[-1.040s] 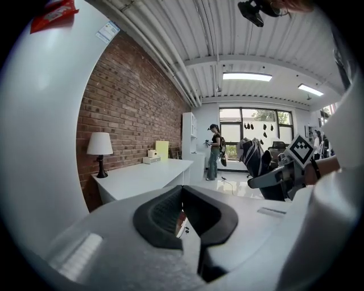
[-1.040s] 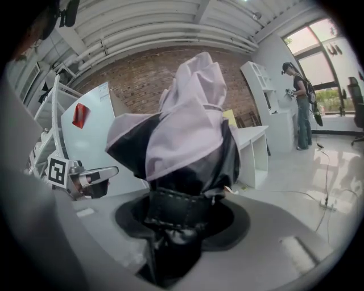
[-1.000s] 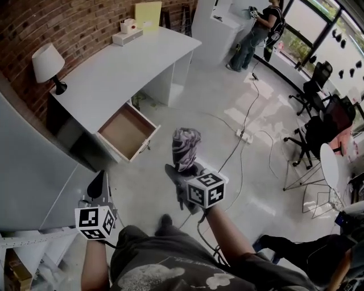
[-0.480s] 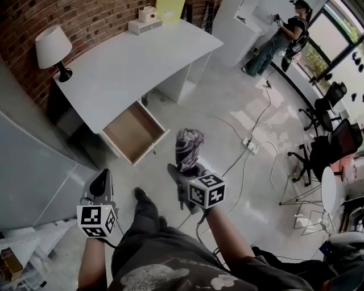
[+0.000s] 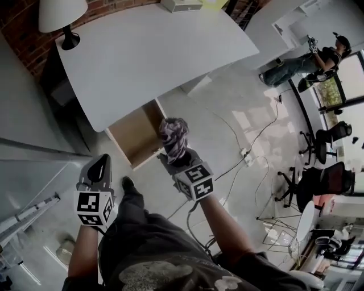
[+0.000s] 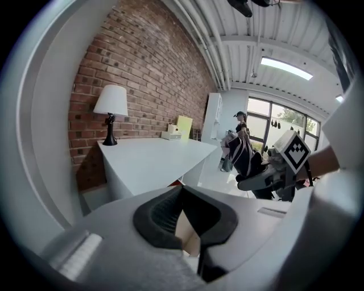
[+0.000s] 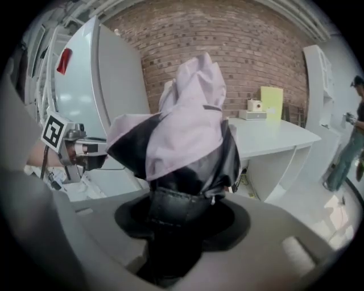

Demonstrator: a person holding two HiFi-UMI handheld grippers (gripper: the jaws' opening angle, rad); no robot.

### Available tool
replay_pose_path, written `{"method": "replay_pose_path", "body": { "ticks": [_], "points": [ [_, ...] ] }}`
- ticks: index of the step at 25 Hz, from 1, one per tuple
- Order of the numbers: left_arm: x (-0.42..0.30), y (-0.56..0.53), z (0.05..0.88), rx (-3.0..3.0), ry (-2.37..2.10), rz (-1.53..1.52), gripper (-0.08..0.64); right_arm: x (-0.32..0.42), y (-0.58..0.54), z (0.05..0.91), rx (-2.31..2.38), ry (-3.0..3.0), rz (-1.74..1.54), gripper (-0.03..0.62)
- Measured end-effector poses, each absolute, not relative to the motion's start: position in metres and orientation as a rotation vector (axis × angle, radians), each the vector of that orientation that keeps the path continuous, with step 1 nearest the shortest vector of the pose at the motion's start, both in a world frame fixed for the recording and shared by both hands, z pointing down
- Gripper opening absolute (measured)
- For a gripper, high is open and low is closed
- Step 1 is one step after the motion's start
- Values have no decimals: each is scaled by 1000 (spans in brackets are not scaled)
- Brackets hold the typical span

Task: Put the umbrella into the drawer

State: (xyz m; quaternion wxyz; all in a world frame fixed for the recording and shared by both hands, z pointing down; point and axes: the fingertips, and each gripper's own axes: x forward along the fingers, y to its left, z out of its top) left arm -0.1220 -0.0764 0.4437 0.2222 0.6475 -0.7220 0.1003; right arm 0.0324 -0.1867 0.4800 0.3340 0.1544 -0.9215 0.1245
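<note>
The right tongs (image 5: 172, 161) squeeze the folded umbrella (image 5: 173, 135) by its bottom end, so it stands up and cannot slip. It is in the air near the open drawer (image 5: 132, 138) under the worktop (image 5: 153, 51), not inside yet. The left tongs (image 5: 98, 169) are closed and empty, off to the side.

White desk (image 5: 153, 57): lamp (image 5: 61, 17) at left end, white box (image 5: 182, 4) at back edge; drawer (image 5: 135, 136) beneath stands open. Floor (image 5: 222, 113): power strip (image 5: 247, 157), office chairs (image 5: 327, 136).
</note>
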Motion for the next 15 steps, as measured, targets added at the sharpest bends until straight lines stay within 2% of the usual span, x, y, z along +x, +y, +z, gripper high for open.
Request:
{"method": "replay_pose_path", "body": {
  "ticks": [9,15],
  "points": [
    [-142,-86,460,1640,-1989,250,9,1,-199,539,-54,-2107,-64,190],
    [-148,-73,481,1490,-2048,245,9,-5,-197,597,-241,-1924,-161,190]
  ]
}}
